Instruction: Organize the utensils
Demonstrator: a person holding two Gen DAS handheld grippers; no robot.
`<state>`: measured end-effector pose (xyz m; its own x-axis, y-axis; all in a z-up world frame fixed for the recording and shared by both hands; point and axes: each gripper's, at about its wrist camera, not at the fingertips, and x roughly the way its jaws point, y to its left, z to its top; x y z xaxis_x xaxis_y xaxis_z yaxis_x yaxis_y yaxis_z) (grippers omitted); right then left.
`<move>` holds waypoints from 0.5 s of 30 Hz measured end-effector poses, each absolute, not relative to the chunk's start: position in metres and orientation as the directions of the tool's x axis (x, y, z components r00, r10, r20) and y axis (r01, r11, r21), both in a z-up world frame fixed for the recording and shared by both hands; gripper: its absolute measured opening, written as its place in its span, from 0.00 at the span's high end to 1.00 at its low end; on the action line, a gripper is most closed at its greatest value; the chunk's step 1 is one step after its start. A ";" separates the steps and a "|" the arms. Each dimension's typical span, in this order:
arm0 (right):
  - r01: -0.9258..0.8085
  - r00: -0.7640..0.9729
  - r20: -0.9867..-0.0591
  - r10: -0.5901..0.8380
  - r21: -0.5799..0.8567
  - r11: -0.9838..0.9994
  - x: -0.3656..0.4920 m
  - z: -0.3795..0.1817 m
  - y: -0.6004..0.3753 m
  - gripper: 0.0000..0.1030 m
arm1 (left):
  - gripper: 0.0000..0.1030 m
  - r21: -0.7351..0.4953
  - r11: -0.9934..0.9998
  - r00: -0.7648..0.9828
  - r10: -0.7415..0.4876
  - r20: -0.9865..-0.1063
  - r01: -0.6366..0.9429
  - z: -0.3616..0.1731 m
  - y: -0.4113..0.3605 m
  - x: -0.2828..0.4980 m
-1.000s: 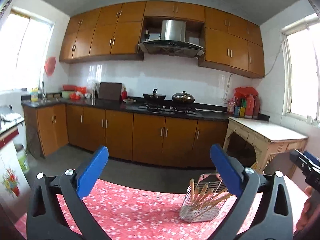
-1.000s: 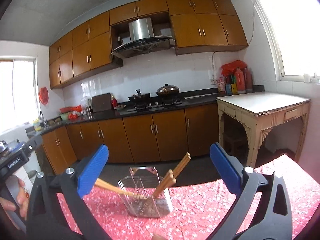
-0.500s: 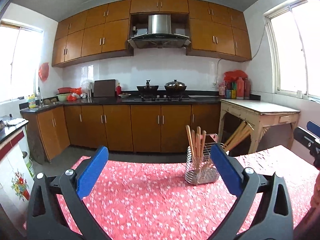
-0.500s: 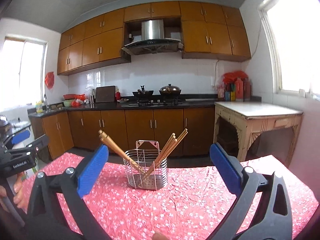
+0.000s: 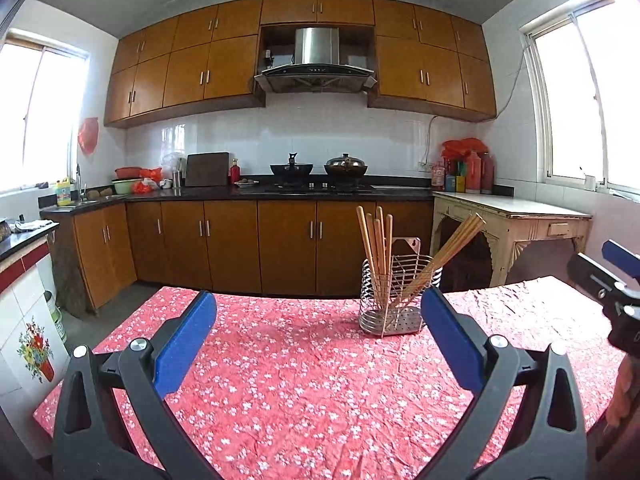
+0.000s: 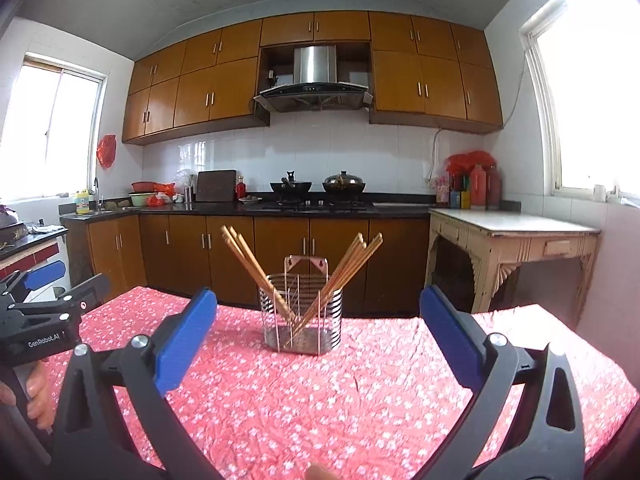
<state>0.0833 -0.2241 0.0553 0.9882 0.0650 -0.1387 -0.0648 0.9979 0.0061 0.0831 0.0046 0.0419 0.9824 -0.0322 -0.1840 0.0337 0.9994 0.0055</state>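
Observation:
A wire metal utensil holder [image 5: 396, 312] stands upright on the red floral tablecloth [image 5: 300, 380]; it also shows in the right wrist view [image 6: 302, 320]. Several wooden chopsticks [image 5: 378, 248] stand in it in two bundles, leaning apart [image 6: 256, 268]. My left gripper [image 5: 318, 340] is open and empty, above the cloth, short of the holder. My right gripper [image 6: 318, 340] is open and empty, facing the holder from nearer the table's front. Each gripper shows at the edge of the other's view [image 6: 44, 308] [image 5: 612, 288].
The table's far edge [image 5: 280, 298] drops to the kitchen floor. Brown base cabinets [image 5: 240, 248] and a stove with two pots [image 5: 320, 170] run along the back wall. A cream side table [image 5: 512, 224] stands at the right.
Both views have dropped and levelled. The holder, tilted at the bottom of both views a second ago, now stands upright on the cloth, farther from both grippers. Both grippers stay open.

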 end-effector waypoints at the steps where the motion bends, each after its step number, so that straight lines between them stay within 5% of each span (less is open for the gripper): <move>1: -0.060 0.988 -0.140 0.061 0.006 0.998 0.082 0.051 -0.224 0.04 | 0.02 0.013 0.999 0.983 -0.029 -0.182 0.032 0.039 0.003 0.080; 15: -0.079 0.987 -0.140 0.083 0.033 0.996 0.067 0.009 -0.225 0.04 | 0.02 0.055 0.997 0.982 -0.043 -0.185 0.054 0.009 -0.010 0.062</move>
<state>0.0671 -0.2248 0.0091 0.9867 0.0832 -0.1399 -0.0794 0.9963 0.0329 0.0621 -0.0096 0.0087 0.9819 -0.0428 -0.1846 0.0538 0.9970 0.0549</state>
